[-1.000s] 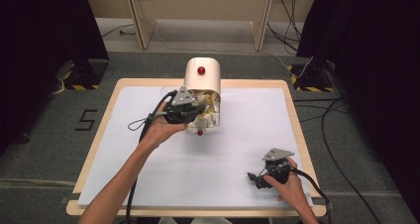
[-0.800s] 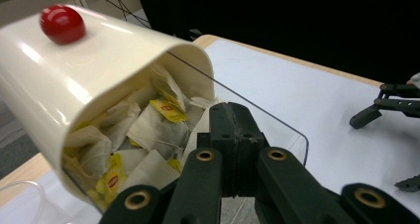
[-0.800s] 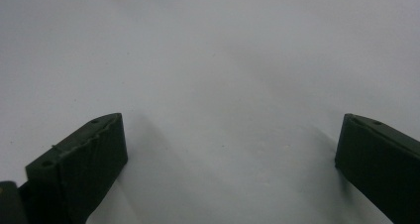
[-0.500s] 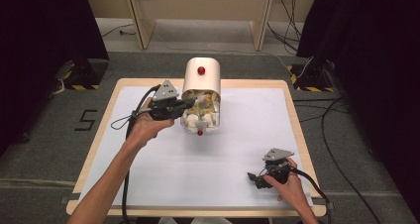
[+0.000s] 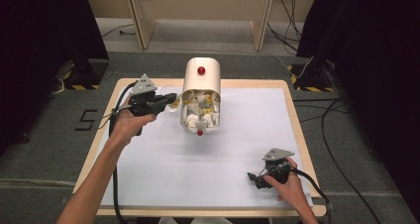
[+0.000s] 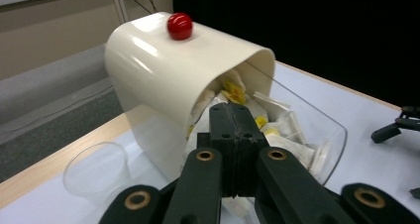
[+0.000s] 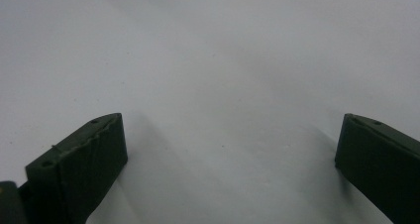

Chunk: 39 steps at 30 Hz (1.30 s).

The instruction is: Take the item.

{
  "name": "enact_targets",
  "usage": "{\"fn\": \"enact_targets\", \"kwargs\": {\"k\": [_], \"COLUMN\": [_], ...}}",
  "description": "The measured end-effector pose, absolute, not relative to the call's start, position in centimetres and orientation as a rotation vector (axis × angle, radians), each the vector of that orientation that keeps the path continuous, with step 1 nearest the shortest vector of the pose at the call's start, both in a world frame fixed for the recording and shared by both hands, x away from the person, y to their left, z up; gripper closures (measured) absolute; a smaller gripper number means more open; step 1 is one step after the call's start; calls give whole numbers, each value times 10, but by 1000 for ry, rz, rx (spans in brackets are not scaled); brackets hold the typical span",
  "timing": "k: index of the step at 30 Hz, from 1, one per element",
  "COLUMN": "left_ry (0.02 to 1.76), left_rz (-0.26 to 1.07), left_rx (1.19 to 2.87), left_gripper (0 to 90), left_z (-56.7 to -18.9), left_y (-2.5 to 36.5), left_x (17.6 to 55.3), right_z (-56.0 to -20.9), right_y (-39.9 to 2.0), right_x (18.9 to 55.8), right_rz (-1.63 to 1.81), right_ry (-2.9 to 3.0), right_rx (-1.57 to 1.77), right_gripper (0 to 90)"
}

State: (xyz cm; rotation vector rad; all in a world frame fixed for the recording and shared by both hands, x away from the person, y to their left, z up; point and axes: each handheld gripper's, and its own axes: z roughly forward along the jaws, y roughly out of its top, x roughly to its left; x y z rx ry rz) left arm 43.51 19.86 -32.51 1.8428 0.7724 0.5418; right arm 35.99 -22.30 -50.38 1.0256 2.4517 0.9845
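Right gripper [image 7: 230,149] seen along its own two black jaws, which rise from the bottom corners and stand wide apart, nothing between them. Left jaw pad shows ribbed face and two small holes on top edge; right jaw cut off by frame edge. Below and beyond them plain white table surface [image 7: 223,60], slightly blurred, soft shadows beside each jaw. Jaws sit close over the surface; contact can't be told

Left hand-held gripper [image 5: 171,101] up off the table [image 5: 163,184], forearm stretched forward from the bottom edge, jaws pressed flat together with nothing between them. Right hand-held gripper [image 5: 253,178] low near the front right corner, jaws spread wide, hand [image 5: 287,183] wrapped round its body
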Motion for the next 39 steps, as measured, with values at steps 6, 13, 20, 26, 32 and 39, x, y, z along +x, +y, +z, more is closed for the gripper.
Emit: {"fn": "enact_targets", "kwargs": {"k": [6, 13, 20, 26, 32, 39], "left_ry": [838, 922, 981, 1030, 1054, 1075], "left_rz": [560, 613, 646, 659, 676, 678], "left_rx": [1816, 1807, 1811, 1797, 1791, 1789], "left_gripper": [893, 893, 894, 893, 893, 893], "left_z": [-331, -343, -356, -364, -369, -379], "left_y": [212, 221, 222, 223, 223, 218], "left_x": [447, 466, 486, 504, 518, 532], "right_z": [-504, -504, -504, -504, -504, -504], "right_y": [-223, -223, -223, -223, -223, -223], "right_x": [360, 360, 360, 360, 360, 360], "right_rz": [986, 986, 983, 983, 983, 984], "right_ry": [2450, 2449, 2452, 2452, 2452, 2452], "right_rx": [1023, 1024, 1024, 1025, 1023, 1025], "right_gripper": [1, 1, 1, 1, 1, 1]}}
